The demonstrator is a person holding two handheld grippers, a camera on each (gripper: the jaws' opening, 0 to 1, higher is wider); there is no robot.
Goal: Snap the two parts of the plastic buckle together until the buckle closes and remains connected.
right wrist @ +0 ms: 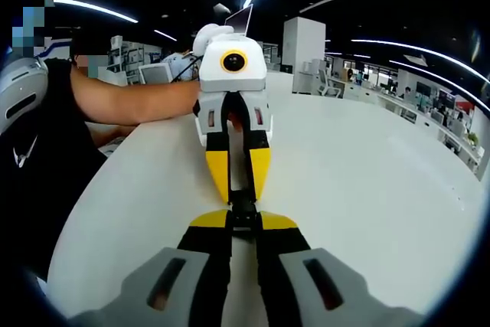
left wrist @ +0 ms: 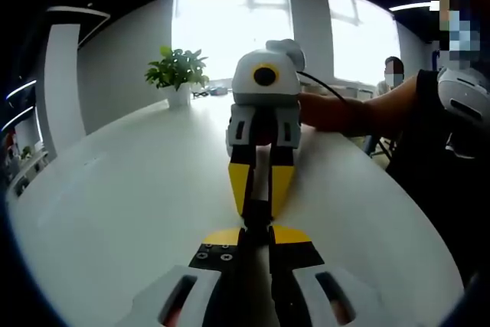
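The black plastic buckle [left wrist: 258,218] hangs just above the white table [left wrist: 138,189], pinched from both ends. In the left gripper view my left gripper [left wrist: 256,235] rises from the bottom, its yellow tips shut on the near end. My right gripper [left wrist: 259,206] faces it from above, shut on the far end. In the right gripper view the buckle [right wrist: 243,206] sits between my right gripper [right wrist: 243,223] at the bottom and my left gripper [right wrist: 240,194] opposite. The tips nearly meet. The jaws hide whether the two parts are latched.
A potted plant [left wrist: 178,74] stands at the table's far end. A person's forearm [left wrist: 344,112] reaches in from the right, and another person [left wrist: 393,74] sits behind. An open laptop [right wrist: 239,19] stands behind the left gripper. The white table [right wrist: 367,174] spreads wide to either side.
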